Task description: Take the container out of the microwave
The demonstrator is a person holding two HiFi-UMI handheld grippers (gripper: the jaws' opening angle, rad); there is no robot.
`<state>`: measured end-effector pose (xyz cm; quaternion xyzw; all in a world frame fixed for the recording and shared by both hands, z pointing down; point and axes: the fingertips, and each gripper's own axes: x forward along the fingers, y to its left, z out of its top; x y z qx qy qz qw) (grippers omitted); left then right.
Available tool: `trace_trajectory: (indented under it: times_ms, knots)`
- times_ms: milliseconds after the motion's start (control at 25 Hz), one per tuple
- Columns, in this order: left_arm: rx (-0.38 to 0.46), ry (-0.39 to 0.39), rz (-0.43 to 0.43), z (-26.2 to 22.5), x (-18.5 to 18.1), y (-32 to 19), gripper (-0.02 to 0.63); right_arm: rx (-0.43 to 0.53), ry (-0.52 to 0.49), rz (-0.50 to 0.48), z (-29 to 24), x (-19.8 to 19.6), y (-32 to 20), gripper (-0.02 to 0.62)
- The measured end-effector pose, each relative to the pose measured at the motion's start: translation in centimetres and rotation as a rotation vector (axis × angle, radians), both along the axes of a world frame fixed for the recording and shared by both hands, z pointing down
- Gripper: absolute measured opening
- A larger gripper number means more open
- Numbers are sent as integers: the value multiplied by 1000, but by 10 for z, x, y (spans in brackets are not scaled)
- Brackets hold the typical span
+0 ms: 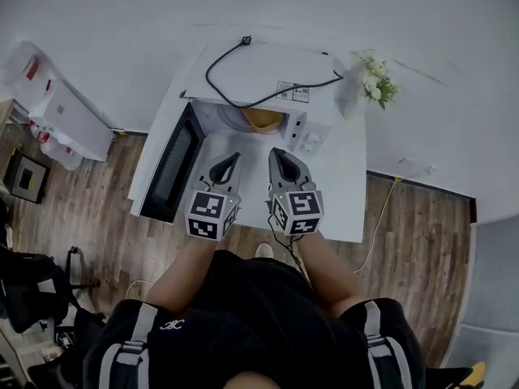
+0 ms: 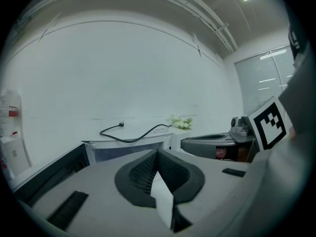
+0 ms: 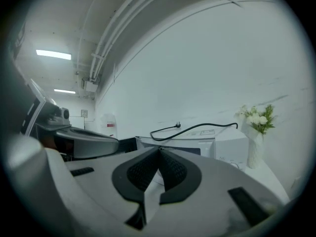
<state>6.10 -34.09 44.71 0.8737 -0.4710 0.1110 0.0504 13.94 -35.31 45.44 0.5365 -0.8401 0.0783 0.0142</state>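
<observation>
The white microwave stands on a white table, its dark door swung open to the left. Inside the cavity sits an orange container, only partly visible. My left gripper and right gripper hover side by side over the table just in front of the opening, both pointing at it. Both are shut with nothing between the jaws. In the left gripper view the left gripper covers the cavity of the microwave. The right gripper likewise hides the container.
A black power cord lies coiled on the microwave's top. A vase of white flowers stands at the table's back right. A white cabinet is on the wooden floor to the left. A wall stands close behind the microwave.
</observation>
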Motion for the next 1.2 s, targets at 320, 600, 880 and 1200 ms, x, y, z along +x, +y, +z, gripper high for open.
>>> trace_trajectory:
  times_ms: [320, 600, 880, 1200]
  knots:
    - [-38, -14, 9, 18, -7, -35, 10, 7, 209, -19, 26, -8, -42, 3]
    - [-52, -10, 30, 26, -19, -58, 11, 34, 730, -3, 61, -14, -77, 3]
    - [-53, -3, 30, 29, -39, -69, 10, -41, 1212, -129, 123, -30, -109, 110]
    - [-53, -1, 20, 29, -63, -76, 11, -124, 1491, -239, 160, -28, -146, 127]
